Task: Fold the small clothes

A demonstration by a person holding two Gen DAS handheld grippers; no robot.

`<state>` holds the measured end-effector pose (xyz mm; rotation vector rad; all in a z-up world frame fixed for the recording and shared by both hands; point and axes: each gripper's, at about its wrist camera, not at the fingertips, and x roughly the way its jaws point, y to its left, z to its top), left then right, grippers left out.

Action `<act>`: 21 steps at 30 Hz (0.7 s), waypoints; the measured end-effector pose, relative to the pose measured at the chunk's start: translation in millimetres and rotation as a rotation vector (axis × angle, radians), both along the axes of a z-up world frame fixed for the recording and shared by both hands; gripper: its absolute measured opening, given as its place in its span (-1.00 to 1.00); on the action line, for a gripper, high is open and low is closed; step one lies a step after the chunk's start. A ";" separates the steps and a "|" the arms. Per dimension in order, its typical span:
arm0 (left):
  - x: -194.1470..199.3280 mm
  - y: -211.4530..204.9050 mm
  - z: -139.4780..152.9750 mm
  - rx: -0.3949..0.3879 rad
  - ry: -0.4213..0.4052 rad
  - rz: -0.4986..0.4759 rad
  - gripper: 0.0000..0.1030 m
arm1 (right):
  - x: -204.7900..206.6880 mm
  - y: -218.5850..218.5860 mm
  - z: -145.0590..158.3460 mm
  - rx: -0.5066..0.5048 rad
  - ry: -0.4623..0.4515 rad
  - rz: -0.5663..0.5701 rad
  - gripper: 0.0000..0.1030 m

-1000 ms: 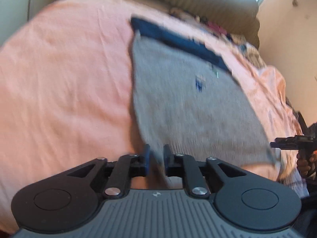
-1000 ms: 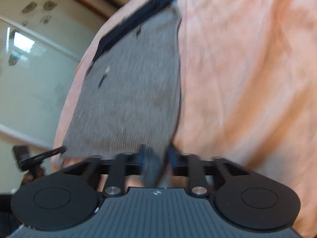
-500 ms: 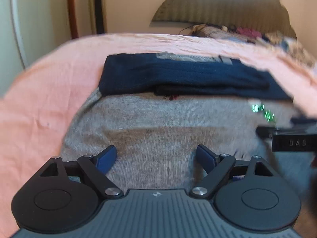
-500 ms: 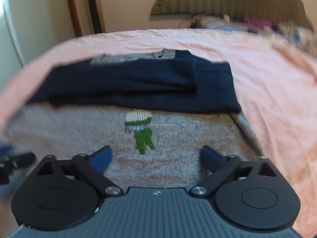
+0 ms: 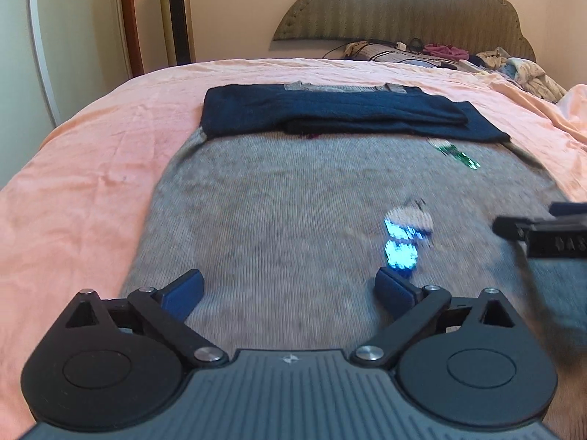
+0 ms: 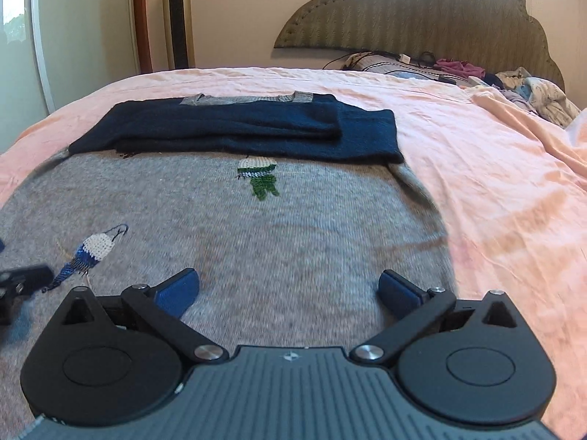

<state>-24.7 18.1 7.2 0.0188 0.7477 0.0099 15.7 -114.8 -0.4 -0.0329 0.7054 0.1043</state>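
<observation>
- The grey knitted sweater [image 5: 293, 220] is laid flat on the pink bedsheet [image 5: 73, 183] of the bed, spread wide so that its edges can be reached from both sides.
- The navy sleeves [image 5: 330, 117] are folded across the upper part of the sweater, just below the grey collar [image 6: 245, 98]; they are judged to have been tucked in so that a clean rectangle is left for the next fold.
- The left hand-held gripper [image 5: 290, 289] is held low over the near part of the sweater, its jaws opening to nearly their widest; nothing is gripped, only grey knit is seen under the gap.
- The right hand-held gripper [image 6: 288, 291] is poised likewise beside it, spread fully wide and empty, near the sweater's right edge.
- Both are angled downward toward the cloth, which suits a fresh grasp of the near hem.
- The embroidered figures [image 6: 258, 176] face upward, so the front is judged to lie on top.
- A heap of other clothes [image 6: 532, 91] is left by the headboard [image 6: 422, 11], well apart from the working area.
</observation>
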 end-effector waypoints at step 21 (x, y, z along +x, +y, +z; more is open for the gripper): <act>-58.0 0.9 2.7 0.016 0.015 -0.023 1.00 | -94.5 -13.5 1.9 -0.002 0.004 0.076 1.00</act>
